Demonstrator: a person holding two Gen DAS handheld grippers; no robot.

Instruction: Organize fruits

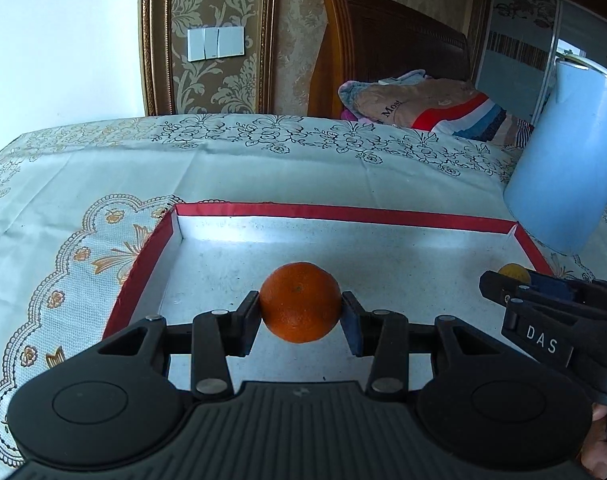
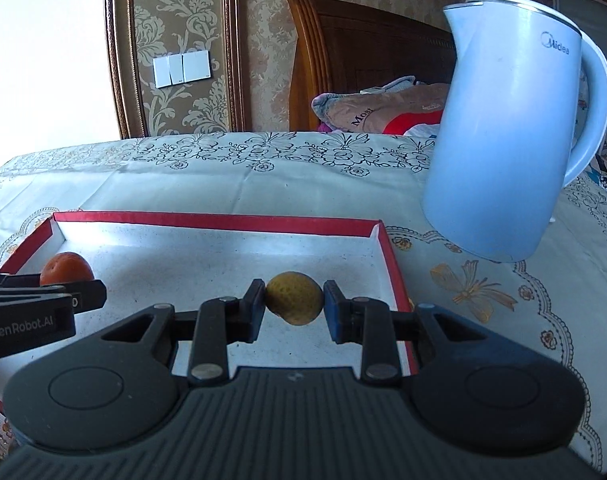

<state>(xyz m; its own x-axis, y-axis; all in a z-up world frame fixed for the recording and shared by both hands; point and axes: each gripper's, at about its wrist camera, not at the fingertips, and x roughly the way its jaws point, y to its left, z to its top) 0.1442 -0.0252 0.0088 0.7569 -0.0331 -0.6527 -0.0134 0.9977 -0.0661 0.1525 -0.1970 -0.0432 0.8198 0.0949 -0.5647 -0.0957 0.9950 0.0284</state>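
Note:
My left gripper (image 1: 300, 310) is shut on an orange (image 1: 299, 307) and holds it over the white floor of a red-rimmed tray (image 1: 343, 213). My right gripper (image 2: 294, 300) is shut on a yellow fruit (image 2: 294, 298) over the right part of the same tray (image 2: 223, 218). In the left wrist view the right gripper (image 1: 499, 280) shows at the right edge with the yellow fruit (image 1: 513, 271) partly hidden behind it. In the right wrist view the left gripper (image 2: 83, 290) and the orange (image 2: 65, 267) show at the left edge.
A tall light-blue kettle (image 2: 507, 140) stands on the patterned tablecloth (image 2: 263, 168) just right of the tray's far right corner; it also shows in the left wrist view (image 1: 563, 160). A wooden headboard (image 1: 383, 40) and bedding lie behind the table.

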